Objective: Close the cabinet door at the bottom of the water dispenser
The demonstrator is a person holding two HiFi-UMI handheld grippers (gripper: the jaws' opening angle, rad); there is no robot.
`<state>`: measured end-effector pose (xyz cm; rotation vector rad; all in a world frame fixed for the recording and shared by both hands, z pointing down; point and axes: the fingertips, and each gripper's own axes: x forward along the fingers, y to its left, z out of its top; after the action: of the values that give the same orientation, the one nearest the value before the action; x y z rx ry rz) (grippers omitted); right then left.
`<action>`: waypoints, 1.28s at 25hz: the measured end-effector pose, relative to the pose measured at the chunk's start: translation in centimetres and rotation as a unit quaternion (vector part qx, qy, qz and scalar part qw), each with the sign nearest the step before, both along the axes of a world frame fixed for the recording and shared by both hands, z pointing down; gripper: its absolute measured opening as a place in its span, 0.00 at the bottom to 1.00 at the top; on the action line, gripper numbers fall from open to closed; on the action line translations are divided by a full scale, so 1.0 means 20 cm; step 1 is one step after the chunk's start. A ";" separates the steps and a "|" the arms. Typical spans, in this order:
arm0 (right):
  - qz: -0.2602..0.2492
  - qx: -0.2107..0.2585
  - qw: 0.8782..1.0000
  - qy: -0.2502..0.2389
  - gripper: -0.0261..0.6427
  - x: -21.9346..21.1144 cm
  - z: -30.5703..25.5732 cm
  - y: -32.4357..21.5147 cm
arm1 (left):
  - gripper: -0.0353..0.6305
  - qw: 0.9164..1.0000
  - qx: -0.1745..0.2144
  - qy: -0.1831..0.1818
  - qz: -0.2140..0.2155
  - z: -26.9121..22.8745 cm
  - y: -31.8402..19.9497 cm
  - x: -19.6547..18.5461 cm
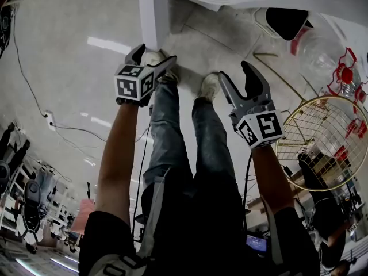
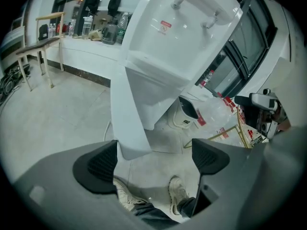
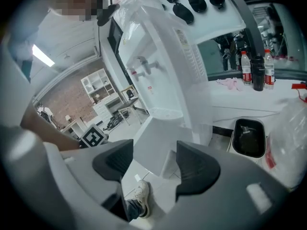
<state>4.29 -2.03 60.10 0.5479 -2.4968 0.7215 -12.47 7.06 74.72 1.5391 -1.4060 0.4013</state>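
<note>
The left claw [image 2: 153,157] stands spread, with nothing between its pads; only floor and the person's shoes [image 2: 178,193] show through the gap. The right claw [image 3: 153,162] is likewise spread and empty, and is held level with the left one in front of the person's legs.

The water dispenser [image 2: 177,32] stands ahead of the person. Its bottom cabinet door [image 2: 129,114] hangs open, swung out towards the person, so that the head view shows it as a narrow white panel seen nearly edge-on. The left claw is near the door's free edge. No view shows contact, so the closing push is judged not yet begun. The right claw is further off, to the door's right.

A white wastebasket [image 2: 184,111] with a dark liner stands on the floor beside the dispenser's base, and a gold wire basket [image 1: 322,142] lies to the person's right.

Hazards, as judged from this arrangement:
- The door offers a thin edge and a smooth face. A claw that meets it at a slant may skid off and leave it ajar.
- A hard shove may make the door rebound from its frame and swing open again.
- The left shoe stands close to the door's lower corner and could catch it.
- The right claw, if brought into the opening, could be nipped between door and cabinet.
</note>
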 end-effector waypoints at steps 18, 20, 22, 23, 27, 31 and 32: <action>-0.006 -0.008 1.000 0.001 0.44 0.23 -0.01 0.05 | 0.79 1.000 -0.002 0.006 0.021 -0.04 -0.17 0.25; -0.008 -0.010 1.000 0.002 0.44 0.25 -0.03 0.06 | 0.79 1.000 -0.005 0.009 0.024 -0.04 -0.19 0.28; 0.001 -0.012 1.000 0.004 0.44 0.29 -0.02 0.05 | 0.79 0.999 -0.008 0.012 0.028 -0.04 -0.21 0.31; 0.008 -0.012 1.000 0.004 0.44 0.30 -0.02 0.03 | 0.79 0.999 -0.008 0.013 0.031 -0.04 -0.23 0.32; 0.025 -0.012 1.000 0.002 0.43 0.33 -0.03 0.01 | 0.79 0.999 -0.003 0.015 0.042 -0.05 -0.28 0.36; 0.051 -0.012 0.999 0.000 0.43 0.38 -0.01 -0.03 | 0.79 0.998 0.001 0.020 0.051 -0.05 -0.33 0.41; 0.059 -0.009 0.998 0.001 0.43 0.40 0.00 -0.05 | 0.79 0.998 0.002 0.021 0.056 -0.05 -0.34 0.42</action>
<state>12.22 -3.00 60.02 0.6931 -2.4697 0.7853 -4.00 0.16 73.77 1.6255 -1.2929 0.4318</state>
